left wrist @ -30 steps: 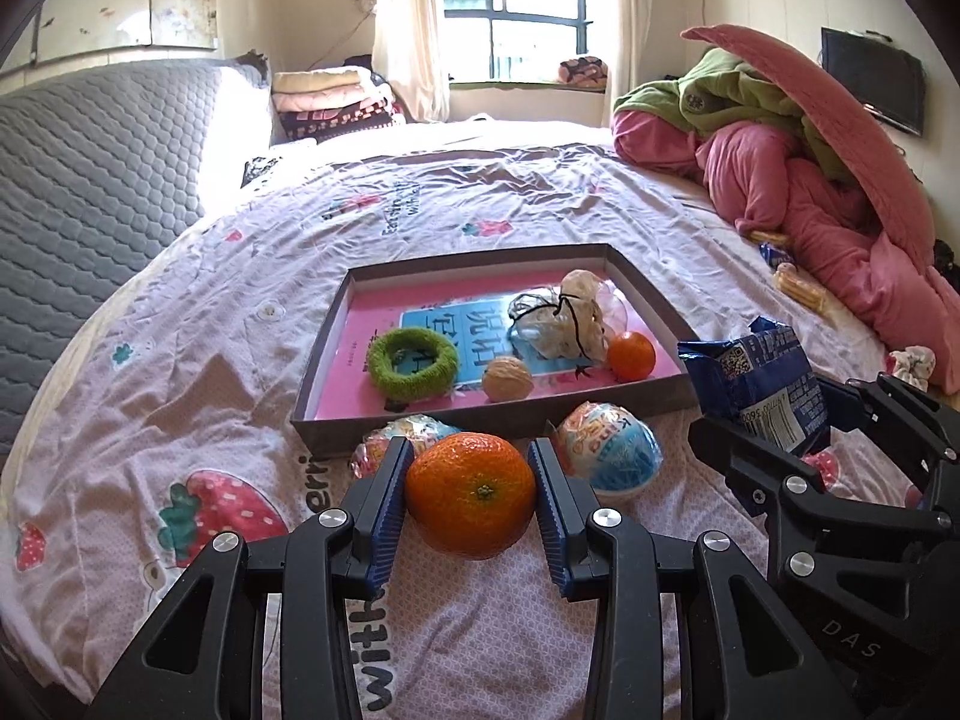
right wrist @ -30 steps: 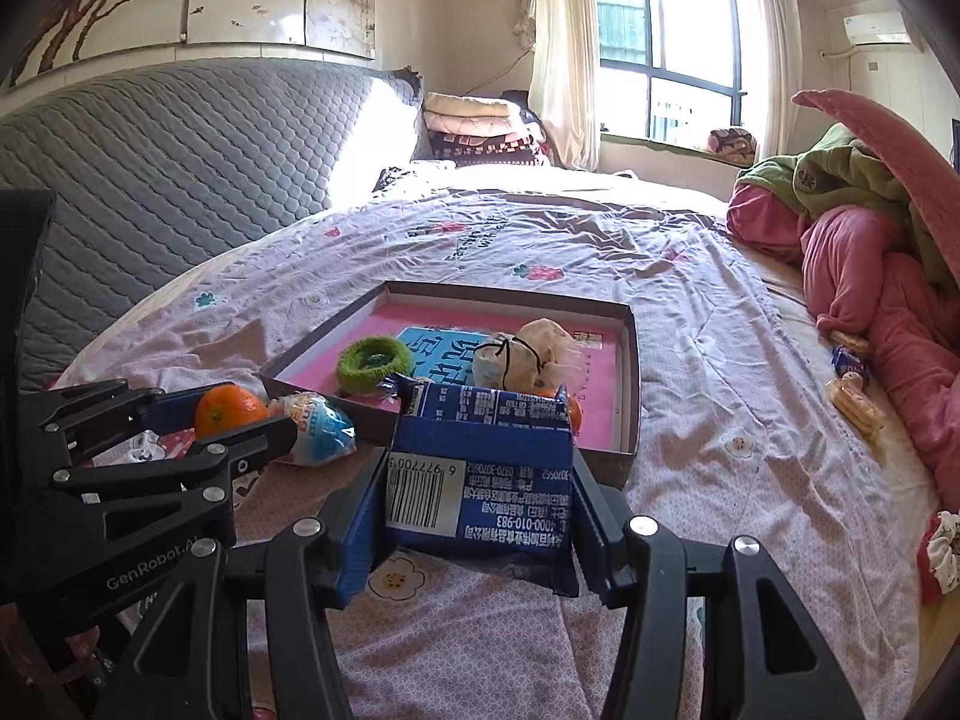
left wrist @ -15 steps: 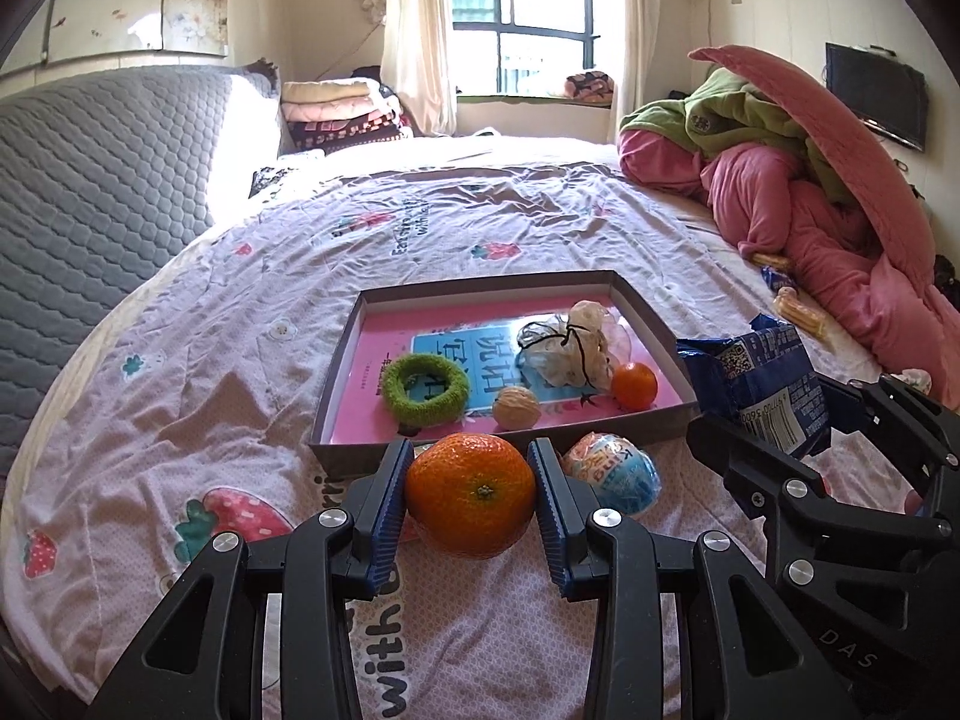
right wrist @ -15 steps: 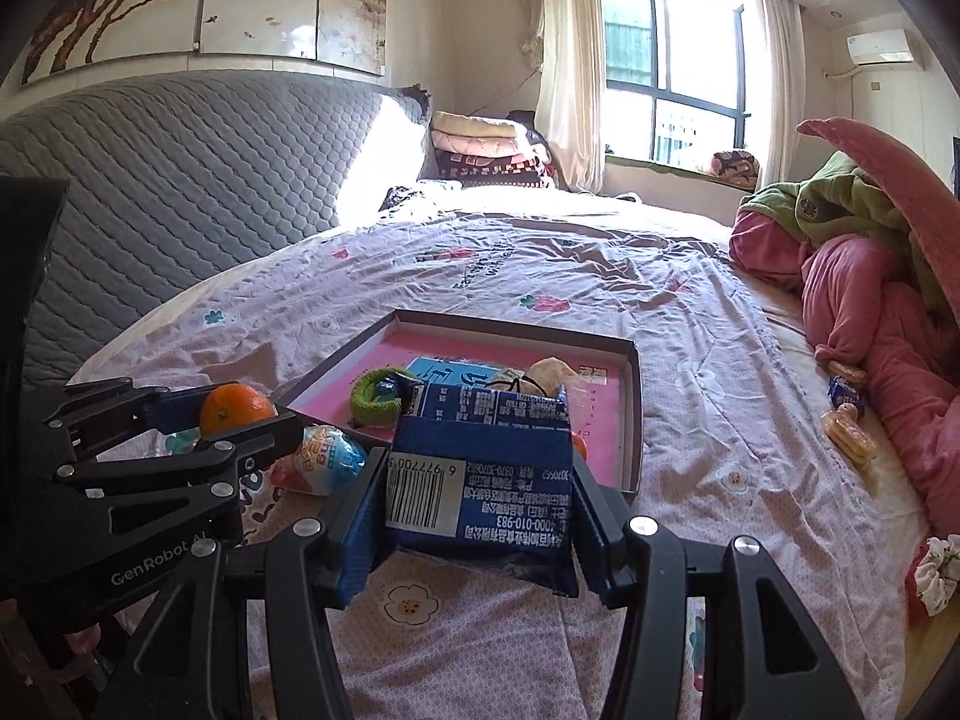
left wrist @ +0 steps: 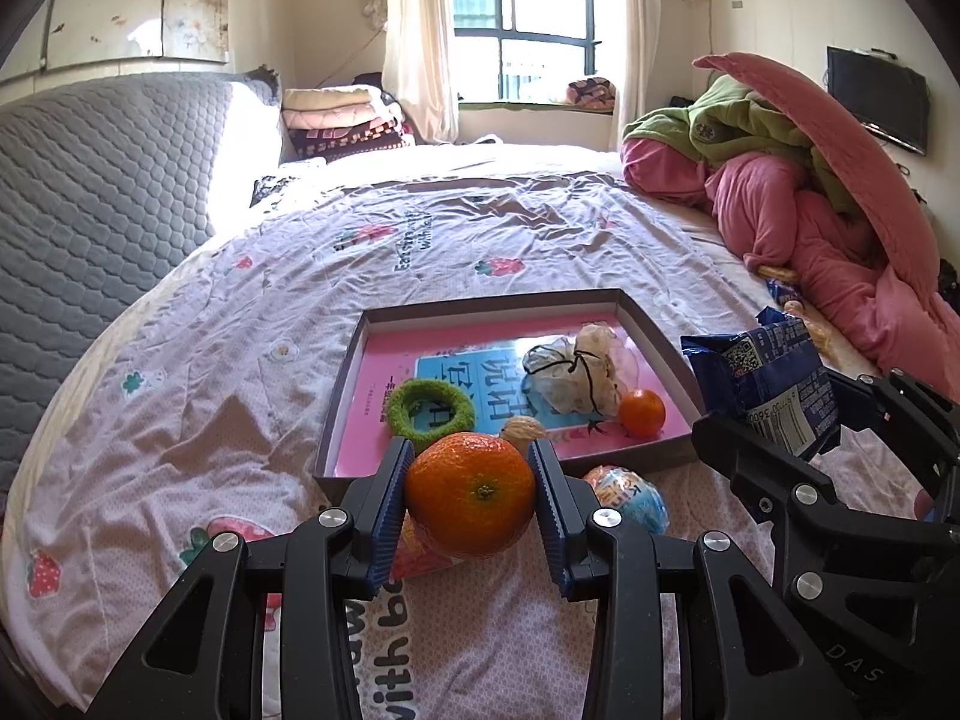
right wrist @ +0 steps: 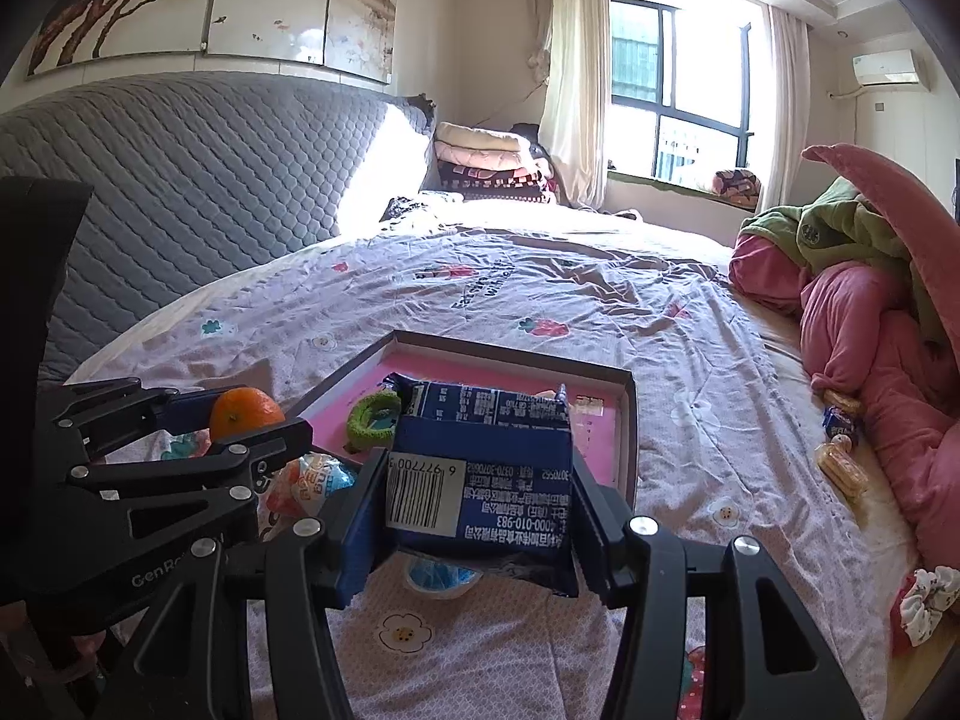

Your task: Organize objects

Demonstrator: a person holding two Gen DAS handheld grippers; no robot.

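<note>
A round orange tangerine (left wrist: pixel 471 501) is being gripped between the blue ribbed pads of the left gripper (left wrist: pixel 471 504), jaws partly closed upon it, above the flowered bedsheet (left wrist: pixel 240 372). A dark blue foil snack packet (right wrist: pixel 480 480) is being clamped in the right gripper (right wrist: pixel 477 516), jaws likewise partly closed. Just ahead of both tools, a shallow brown cardboard tray with pink lining (left wrist: pixel 651 324) is being occupied by a green fuzzy ring (left wrist: pixel 431 408) and a smaller tangerine (left wrist: pixel 642 413).

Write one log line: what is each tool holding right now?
left tool: shut on orange | right tool: shut on blue packet | both near tray
</note>
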